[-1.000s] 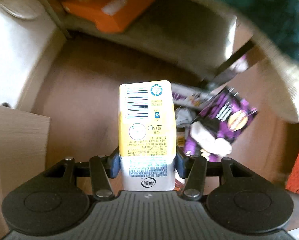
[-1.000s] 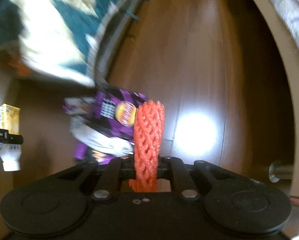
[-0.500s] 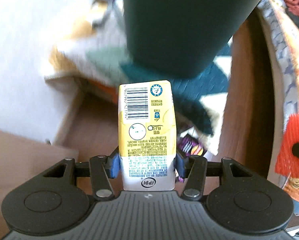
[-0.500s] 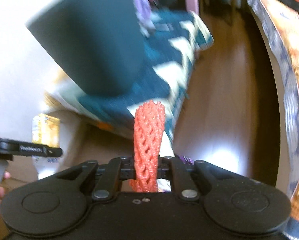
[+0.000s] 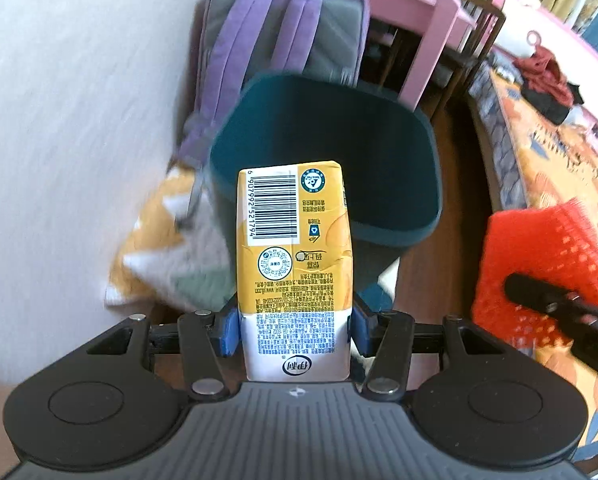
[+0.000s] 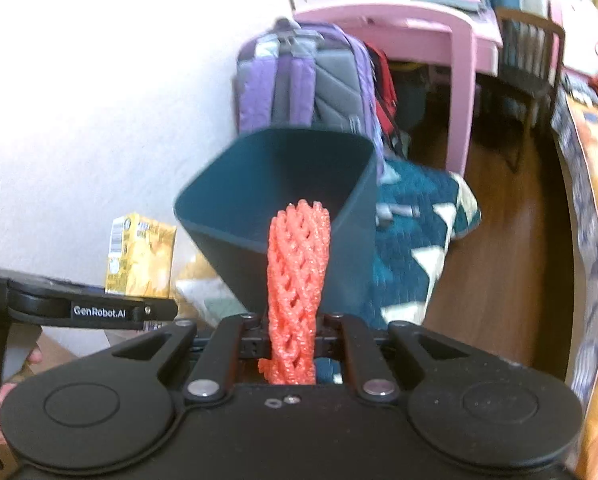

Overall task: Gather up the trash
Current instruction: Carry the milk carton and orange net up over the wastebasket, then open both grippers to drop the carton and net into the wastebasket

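My left gripper [image 5: 293,332] is shut on a yellow and white drink carton [image 5: 293,264], held upright just in front of the dark teal trash bin [image 5: 379,152], whose open mouth faces me. My right gripper [image 6: 293,346] is shut on a red foam fruit net [image 6: 297,276], held in front of the same bin [image 6: 259,184]. The net [image 5: 539,264] and a right finger also show at the right of the left wrist view. The carton [image 6: 141,256] and the left gripper show at the left of the right wrist view.
A purple and grey backpack [image 6: 299,80] leans on the white wall behind the bin. A pink desk [image 6: 419,28] and a dark chair [image 6: 527,56] stand further back. A teal and white quilt [image 6: 415,232] lies on the wood floor. A patterned bed edge [image 5: 559,152] runs along the right.
Both grippers have risen from the floor litter and swung up toward the bin. The bin's open mouth now faces both cameras. The carton and net stay gripped.
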`<state>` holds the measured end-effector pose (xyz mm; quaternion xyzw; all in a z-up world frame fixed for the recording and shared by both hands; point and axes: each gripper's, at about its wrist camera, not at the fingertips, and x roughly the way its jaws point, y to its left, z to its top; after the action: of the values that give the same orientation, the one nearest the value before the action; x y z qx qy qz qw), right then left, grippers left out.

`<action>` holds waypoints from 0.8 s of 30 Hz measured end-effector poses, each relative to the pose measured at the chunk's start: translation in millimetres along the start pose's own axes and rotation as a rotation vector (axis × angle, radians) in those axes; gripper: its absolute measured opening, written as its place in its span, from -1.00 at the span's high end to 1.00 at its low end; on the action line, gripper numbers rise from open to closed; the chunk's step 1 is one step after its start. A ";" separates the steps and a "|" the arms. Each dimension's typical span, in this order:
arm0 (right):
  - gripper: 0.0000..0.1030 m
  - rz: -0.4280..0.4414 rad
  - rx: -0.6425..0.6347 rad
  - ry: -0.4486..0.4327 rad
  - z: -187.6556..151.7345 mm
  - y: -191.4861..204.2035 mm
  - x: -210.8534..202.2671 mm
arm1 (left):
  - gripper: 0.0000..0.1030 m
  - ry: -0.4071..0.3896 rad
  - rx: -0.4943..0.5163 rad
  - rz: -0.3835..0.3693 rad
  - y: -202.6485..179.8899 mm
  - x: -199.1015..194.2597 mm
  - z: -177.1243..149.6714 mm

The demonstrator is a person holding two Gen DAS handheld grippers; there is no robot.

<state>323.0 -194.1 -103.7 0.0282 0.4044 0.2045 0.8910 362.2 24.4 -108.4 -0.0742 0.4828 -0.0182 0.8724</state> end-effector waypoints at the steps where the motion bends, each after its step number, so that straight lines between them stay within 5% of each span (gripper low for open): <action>1: 0.81 0.001 -0.008 -0.006 8.9 2.3 1.1 | -0.01 -0.010 0.005 -0.001 -1.1 -1.8 9.7; 12: 0.81 -0.020 -0.084 -0.012 74.0 22.5 56.0 | -0.02 -0.027 0.075 0.037 -7.6 39.0 98.3; 24: 0.81 -0.064 -0.092 0.104 80.2 36.1 138.7 | -0.02 0.116 0.058 0.057 6.8 117.5 115.1</action>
<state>451.1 -98.2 -140.4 -0.0366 0.4412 0.1953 0.8752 521.9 31.9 -147.8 -0.0342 0.5338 -0.0118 0.8448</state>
